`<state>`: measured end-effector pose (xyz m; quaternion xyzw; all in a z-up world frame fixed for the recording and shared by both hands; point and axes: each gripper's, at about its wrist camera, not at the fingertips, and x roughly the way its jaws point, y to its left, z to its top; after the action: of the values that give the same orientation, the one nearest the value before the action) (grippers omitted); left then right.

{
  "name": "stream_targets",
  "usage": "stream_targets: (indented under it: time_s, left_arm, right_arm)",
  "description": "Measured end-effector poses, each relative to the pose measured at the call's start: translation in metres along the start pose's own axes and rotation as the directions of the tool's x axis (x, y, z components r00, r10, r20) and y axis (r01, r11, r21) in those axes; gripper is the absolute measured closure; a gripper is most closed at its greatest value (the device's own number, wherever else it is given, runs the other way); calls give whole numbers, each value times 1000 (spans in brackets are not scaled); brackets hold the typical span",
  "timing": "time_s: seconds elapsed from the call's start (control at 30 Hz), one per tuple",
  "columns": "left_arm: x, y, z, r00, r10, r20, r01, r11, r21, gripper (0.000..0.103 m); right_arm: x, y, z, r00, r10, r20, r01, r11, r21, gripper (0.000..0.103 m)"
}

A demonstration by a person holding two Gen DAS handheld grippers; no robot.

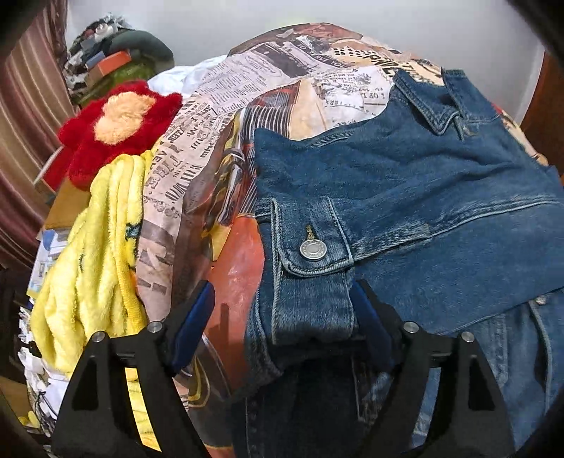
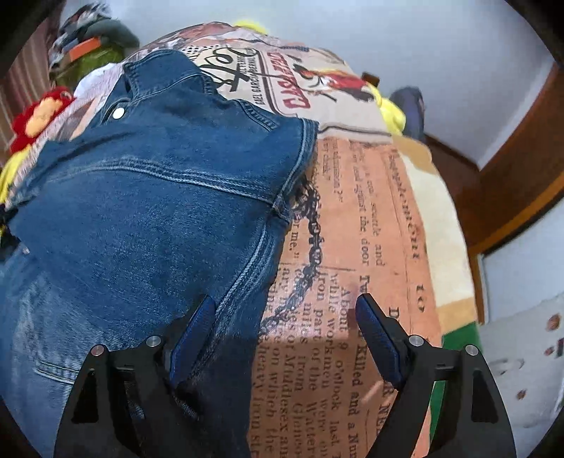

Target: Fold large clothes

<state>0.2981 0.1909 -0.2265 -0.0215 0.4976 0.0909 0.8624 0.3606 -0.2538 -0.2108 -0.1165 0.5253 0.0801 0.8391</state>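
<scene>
In the left wrist view the left tool (image 1: 283, 310) is nearest, at 6 o'clock, with its jaws standing wide. The buttoned cuff (image 1: 310, 267) of the jacket (image 1: 423, 197) lies between the blue pads. The right pad sits just beside the cuff's edge, and I cannot tell if it touches; the left pad is clearly apart from it, over the bedcover (image 1: 225, 148). The sleeve is folded across the jacket body, and a metal button (image 1: 313, 249) shows on the cuff. The collar (image 1: 444, 105) points to 1 o'clock.

At 9 o'clock a yellow blanket (image 1: 95, 239) hangs at the side of the bed. Beyond it, at 10 o'clock, lies a red plush (image 1: 116, 123) with an orange middle. At 11 o'clock there is a pile of things (image 1: 112, 60) against the wall (image 1: 423, 31).

In the right wrist view the right tool (image 2: 285, 327) also stands wide and holds nothing. Its left pad lies over the jacket's (image 2: 141, 197) side edge; its right pad is over the bare bedcover (image 2: 370, 229) with newspaper print. The jacket spreads from 7 o'clock up to 11 o'clock, lying flat on the bed. At 3 o'clock a wooden frame (image 2: 511, 183) stands by the wall.
</scene>
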Motion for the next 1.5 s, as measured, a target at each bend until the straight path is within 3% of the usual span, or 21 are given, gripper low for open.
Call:
stream_targets:
  time_s: [0.2, 0.33, 0.5, 0.7, 0.83, 1.0, 1.07, 1.13, 1.27, 1.33, 1.5]
  left_arm:
    - [-20, 13, 22, 998, -50, 50, 51, 998, -26, 23]
    - [-23, 28, 48, 993, -88, 74, 94, 992, -85, 22]
    - [6, 49, 78, 987, -156, 25, 158, 972, -175, 22]
    - [62, 55, 96, 968, -244, -57, 221, 939, -262, 22]
    - [86, 47, 106, 961, -263, -85, 234, 937, -259, 48]
    - [110, 46, 120, 971, -222, -93, 193, 949, -251, 67]
    - [114, 45, 123, 969, -232, -88, 203, 945, -255, 84]
    - [112, 39, 127, 979, -186, -79, 163, 958, -238, 87]
    - [90, 15, 134, 998, -55, -7, 54, 991, -124, 90]
    - [77, 8, 137, 999, -22, 36, 25, 996, -90, 91]
    - [32, 13, 149, 985, -66, 159, 82, 992, -98, 91]
  right_arm:
    - [-11, -22, 22, 991, 134, 27, -136, 984, 116, 22]
    - [-21, -32, 44, 969, 231, 88, -243, 954, 175, 22]
    - [-17, -42, 72, 953, 277, 119, -298, 929, 220, 22]
    - [23, -51, 94, 952, 299, 68, -306, 910, 279, 22]
    - [56, -50, 102, 938, 347, 26, -337, 887, 317, 24]
    - [80, -44, 109, 923, 383, 27, -369, 866, 338, 42]
    - [88, -44, 111, 924, 382, 26, -366, 862, 350, 64]
    - [90, -43, 116, 932, 362, 20, -349, 878, 327, 81]
    - [84, -42, 130, 934, 355, 50, -353, 888, 294, 90]
    - [74, -39, 142, 942, 325, 81, -335, 907, 256, 91]
    - [41, -24, 174, 951, 255, 172, -282, 946, 156, 92]
